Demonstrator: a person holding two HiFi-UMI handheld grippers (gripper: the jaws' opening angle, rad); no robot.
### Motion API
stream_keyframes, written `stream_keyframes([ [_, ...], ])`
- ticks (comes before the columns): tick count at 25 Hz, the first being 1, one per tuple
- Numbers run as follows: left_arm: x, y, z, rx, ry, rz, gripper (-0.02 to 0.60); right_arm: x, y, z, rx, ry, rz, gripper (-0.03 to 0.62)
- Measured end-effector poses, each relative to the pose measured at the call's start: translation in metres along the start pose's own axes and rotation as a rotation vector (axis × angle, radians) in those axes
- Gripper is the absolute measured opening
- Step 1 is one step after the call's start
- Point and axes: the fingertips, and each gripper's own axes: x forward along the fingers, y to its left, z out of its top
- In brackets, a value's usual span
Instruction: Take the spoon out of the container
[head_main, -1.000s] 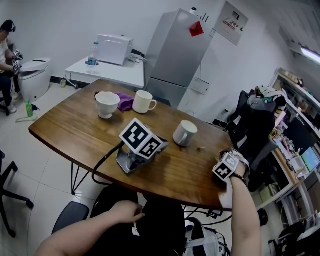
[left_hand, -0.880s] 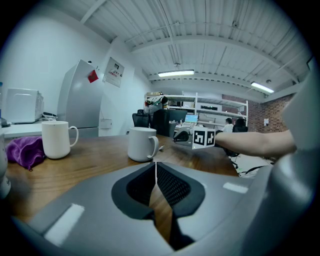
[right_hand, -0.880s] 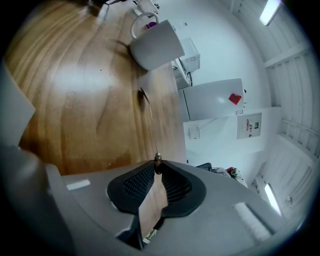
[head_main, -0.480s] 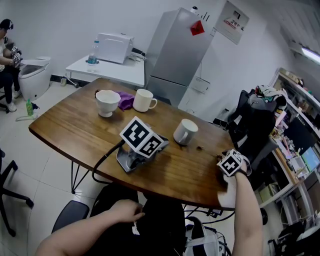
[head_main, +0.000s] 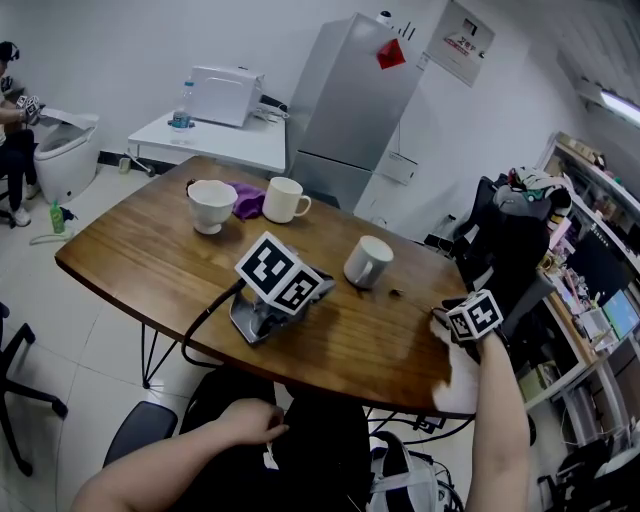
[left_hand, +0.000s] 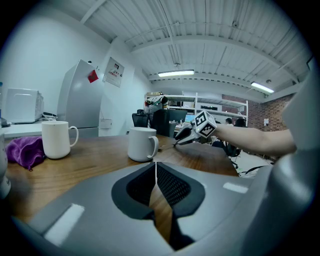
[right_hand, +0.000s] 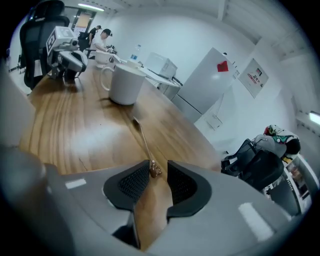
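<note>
Spoon (head_main: 395, 293) lies on the surface, outside the mug (head_main: 368, 262), just ahead of the right gripper (head_main: 440, 314). Left gripper (left_hand: 156, 165): fingers pressed together, empty. Right gripper view: fingers slightly parted round the handle tip, so removal looks done.

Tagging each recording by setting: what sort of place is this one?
Probably an office or its break area: a grey refrigerator behind a wooden table with mugs, and a black office chair at the right.
</note>
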Motion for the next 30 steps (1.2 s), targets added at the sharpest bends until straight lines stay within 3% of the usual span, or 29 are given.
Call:
stream_keyframes([
  [4,0.0,0.001,0.001,0.0,0.001,0.0,0.012,-0.007,0.001,0.013,0.046,-0.085,-0.002,0.104],
  [11,-0.002,0.001,0.0,-0.001,0.001,-0.001,0.012,-0.026,0.018,0.05,0.104,-0.265,0.015,0.027],
  [13,-0.001,0.001,0.0,0.0,0.001,-0.001,0.012,-0.031,0.026,0.061,0.129,-0.323,0.04,0.003],
  [22,-0.002,0.0,-0.001,-0.001,0.0,0.0,0.012,-0.047,0.07,0.093,0.211,-0.485,0.171,0.003],
  [30,-0.003,0.001,0.0,-0.002,0.001,0.0,0.012,-0.046,0.095,0.104,0.365,-0.587,0.287,0.002],
])
